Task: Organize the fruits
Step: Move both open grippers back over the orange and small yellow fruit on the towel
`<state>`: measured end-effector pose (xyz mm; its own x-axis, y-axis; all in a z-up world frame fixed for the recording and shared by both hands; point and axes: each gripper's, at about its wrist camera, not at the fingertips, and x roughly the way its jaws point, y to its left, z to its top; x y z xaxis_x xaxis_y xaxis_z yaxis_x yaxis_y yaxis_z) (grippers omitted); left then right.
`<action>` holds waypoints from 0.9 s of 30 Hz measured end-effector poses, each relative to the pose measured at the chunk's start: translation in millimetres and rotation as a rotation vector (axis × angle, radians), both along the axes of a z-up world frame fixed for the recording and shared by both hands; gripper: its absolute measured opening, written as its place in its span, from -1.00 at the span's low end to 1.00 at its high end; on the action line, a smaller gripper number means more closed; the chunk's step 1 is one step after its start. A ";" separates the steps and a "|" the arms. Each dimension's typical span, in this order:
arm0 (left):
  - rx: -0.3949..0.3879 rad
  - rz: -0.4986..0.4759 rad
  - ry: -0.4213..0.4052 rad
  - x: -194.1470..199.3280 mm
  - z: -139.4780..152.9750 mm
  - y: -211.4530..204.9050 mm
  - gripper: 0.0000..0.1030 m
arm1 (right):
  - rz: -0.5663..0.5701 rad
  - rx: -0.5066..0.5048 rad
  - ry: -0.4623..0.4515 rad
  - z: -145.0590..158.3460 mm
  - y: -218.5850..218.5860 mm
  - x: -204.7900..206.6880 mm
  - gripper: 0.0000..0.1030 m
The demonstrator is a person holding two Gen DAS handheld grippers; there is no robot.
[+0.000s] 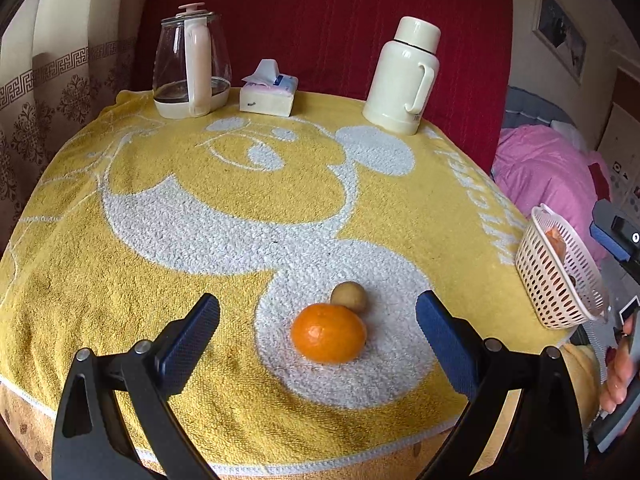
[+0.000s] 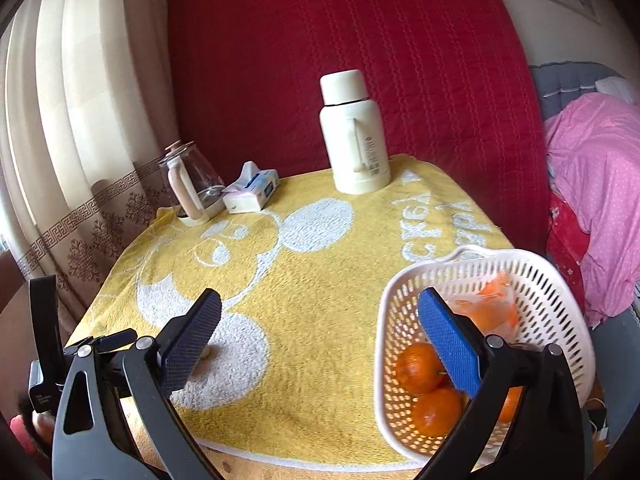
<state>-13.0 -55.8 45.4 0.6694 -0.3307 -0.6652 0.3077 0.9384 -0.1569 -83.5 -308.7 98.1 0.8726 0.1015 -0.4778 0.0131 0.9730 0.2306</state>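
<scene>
An orange lies on the yellow towel, with a small tan round fruit touching it just behind. My left gripper is open, its jaws on either side of the orange and apart from it. A white plastic basket stands at the table's right edge and also shows in the left wrist view. It holds oranges and a bag of orange fruit. My right gripper is open and empty, its right finger over the basket's near rim.
At the table's far side stand a glass kettle, a tissue pack and a cream thermos. A red backrest rises behind them. Pink bedding lies to the right. Curtains hang at the left.
</scene>
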 end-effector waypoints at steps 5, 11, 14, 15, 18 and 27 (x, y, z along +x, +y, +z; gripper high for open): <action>0.018 -0.018 0.024 0.5 -11.5 1.7 0.90 | 0.036 -0.011 0.022 -5.7 16.7 6.0 0.94; 0.015 -0.031 0.035 1.9 -16.3 1.8 0.90 | 0.077 -0.025 0.058 -14.6 35.2 14.1 0.94; 0.012 -0.037 0.047 4.2 -19.3 1.1 0.89 | 0.088 -0.033 0.079 -19.6 41.1 18.9 0.94; 0.013 -0.039 0.050 4.7 -20.2 0.4 0.89 | 0.091 -0.035 0.087 -21.5 42.6 20.6 0.94; 0.011 -0.050 0.061 8.3 -22.2 -1.5 0.81 | 0.097 -0.043 0.116 -27.7 47.4 26.7 0.94; 0.024 -0.080 0.108 15.2 -29.3 -8.2 0.52 | 0.122 -0.051 0.150 -37.7 55.7 33.1 0.94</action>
<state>2.2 -64.0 16.1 0.5657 -0.3639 -0.7400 0.3647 0.9152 -0.1713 -50.4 -253.1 60.4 0.7741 0.1745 -0.6086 -0.0755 0.9798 0.1849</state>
